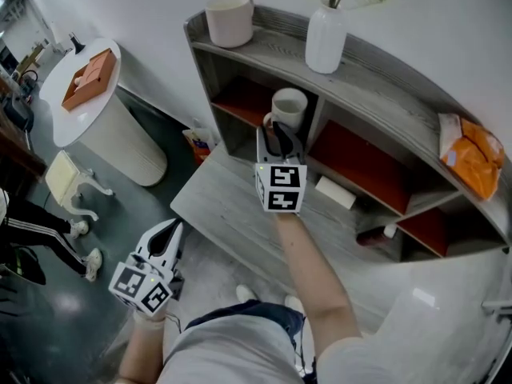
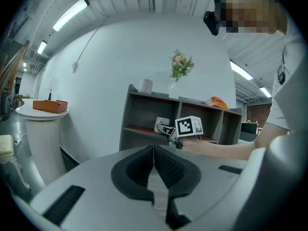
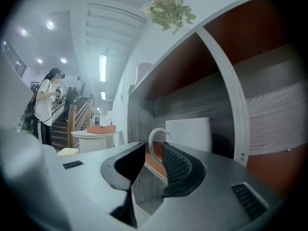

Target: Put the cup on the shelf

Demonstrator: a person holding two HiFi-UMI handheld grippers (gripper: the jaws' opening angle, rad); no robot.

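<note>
Left claw (image 2: 154, 170) hangs closed, empty. Right claw (image 3: 153, 165) stands apart about the handle of the cup (image 3: 190, 134), seemingly set on the shelf (image 1: 384, 78); next, back straight out.
</note>
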